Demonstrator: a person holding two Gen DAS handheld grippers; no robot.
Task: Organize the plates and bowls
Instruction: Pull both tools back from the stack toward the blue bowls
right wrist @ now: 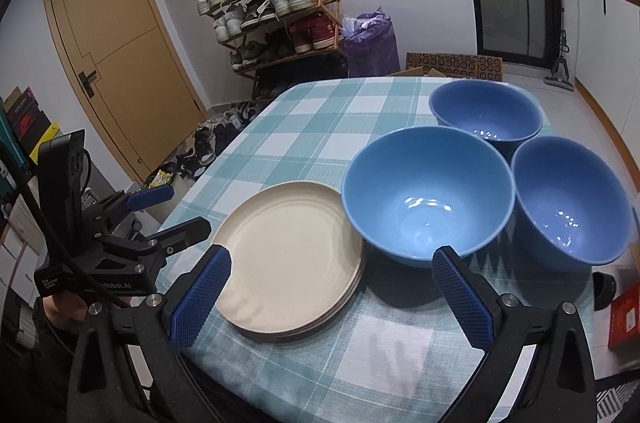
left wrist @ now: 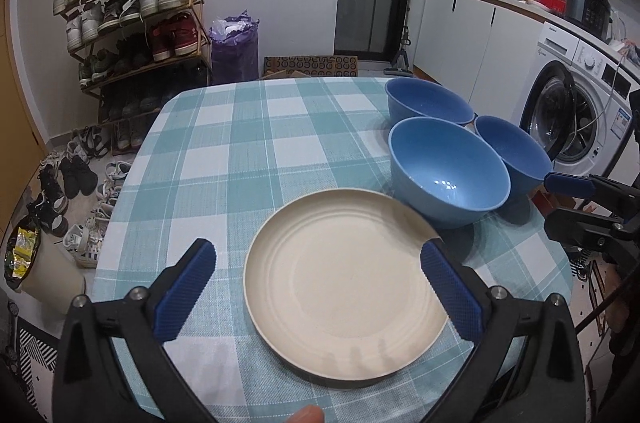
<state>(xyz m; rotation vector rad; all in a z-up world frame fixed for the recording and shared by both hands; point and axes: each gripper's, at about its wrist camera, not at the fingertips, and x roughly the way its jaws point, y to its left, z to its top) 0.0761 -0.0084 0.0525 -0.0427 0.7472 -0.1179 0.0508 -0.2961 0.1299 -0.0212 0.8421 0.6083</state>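
**Stacking risks at the bowl cluster**

We find both the left gripper [left wrist: 316,289] and right gripper [right wrist: 332,297] spread wide, grasping nothing. The stack of round cream ridged plates [right wrist: 294,259] sits near the checked tablecloth's [right wrist: 320,127] front edge — its rim appears to touch the nearest glossy blue bowl [right wrist: 428,195]. Two darker blue bowls [right wrist: 486,113] [right wrist: 572,201] crowd it. We judge smooth, curved walls may slip from the pads — and nudged neighbours could slide on cloth.

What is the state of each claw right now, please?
Left claw: open, holding nothing, above the stack of cream round plates.
Right claw: open, holding nothing.
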